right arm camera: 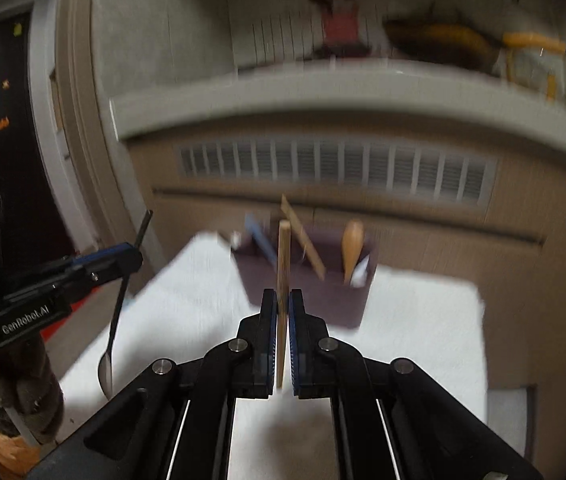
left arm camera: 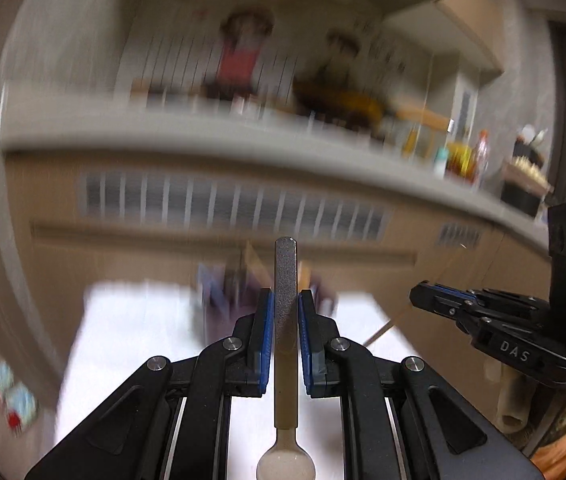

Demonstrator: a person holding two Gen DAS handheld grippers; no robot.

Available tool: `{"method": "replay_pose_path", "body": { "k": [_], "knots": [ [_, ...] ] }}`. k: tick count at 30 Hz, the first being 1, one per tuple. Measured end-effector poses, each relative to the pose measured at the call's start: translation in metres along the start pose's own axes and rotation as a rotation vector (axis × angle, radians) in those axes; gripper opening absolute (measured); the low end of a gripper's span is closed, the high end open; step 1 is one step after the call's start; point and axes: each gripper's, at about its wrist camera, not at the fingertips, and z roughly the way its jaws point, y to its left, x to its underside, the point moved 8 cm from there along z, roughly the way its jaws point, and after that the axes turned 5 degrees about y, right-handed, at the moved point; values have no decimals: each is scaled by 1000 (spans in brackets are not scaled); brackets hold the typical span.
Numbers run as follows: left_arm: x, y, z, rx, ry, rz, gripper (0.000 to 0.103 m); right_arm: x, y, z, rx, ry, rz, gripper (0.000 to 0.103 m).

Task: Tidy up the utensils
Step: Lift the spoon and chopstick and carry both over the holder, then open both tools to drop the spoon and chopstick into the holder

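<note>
- spoon [left arm camera: 285,364], beige with a grey speckled handle end, stands upright between the blue pads of the left gripper [left arm camera: 285,304]; its bowl hangs low at the bottom edge of the left wrist view, the handle tip pokes up past the fingertips.
- the left gripper is pinching the spoon handle, both pads pressed on its sides.
- in the right wrist view the same spoon [right arm camera: 117,304] shows side-on as a thin dark line, bowl down, above the left edge of the white cloth [right arm camera: 423,320].
- wooden chopstick [right arm camera: 283,280] stands upright in the right gripper [right arm camera: 281,300], whose pads are pressed together on it; the stick's upper end rises above the fingertips.
- in the left wrist view the right gripper [left arm camera: 417,294] sits at the right edge, seen from the side, with a thin pale stick slanting down beneath it.
- dark utensil holder [right arm camera: 307,292] stands on the white cloth near its far edge, in front of a beige cabinet front with a slatted vent [right arm camera: 335,168].
- in the holder: a blue-handled piece at its left side, a slanted wooden stick in the middle, a wooden rounded handle [right arm camera: 352,248] at its right side; all blurred.
- a grey countertop [right arm camera: 323,92] runs across above the vent, carrying blurred items i cannot tell apart.
- a gloved hand and an orange sleeve show at the bottom left corner of the right wrist view.
</note>
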Motion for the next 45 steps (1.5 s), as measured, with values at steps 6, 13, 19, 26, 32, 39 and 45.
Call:
{"method": "replay_pose_path", "body": {
  "k": [6, 13, 19, 26, 32, 39, 45],
  "knots": [
    [-98, -21, -8, 15, -283, 42, 13, -102, -10, -37, 76, -204, -30, 6],
    [-136, -7, 37, -10, -399, 43, 13, -140, -33, -17, 102, -225, -39, 6],
    [-133, 13, 90, -33, -406, 20, 13, -134, -52, 24, 72, -176, -10, 6],
    [-99, 37, 152, -89, -318, 6, 13, -114, -72, 90, 43, -79, 46, 6],
    [-65, 66, 193, -102, -221, -81, 13, -84, -75, 135, 32, 17, 59, 6],
    [-29, 91, 228, -96, -90, -203, 19, -42, -72, 176, 12, 145, 64, 6],
    [-20, 99, 223, -106, -37, -253, 47, -12, -79, 181, 51, 193, 86, 41]
  ]
}}
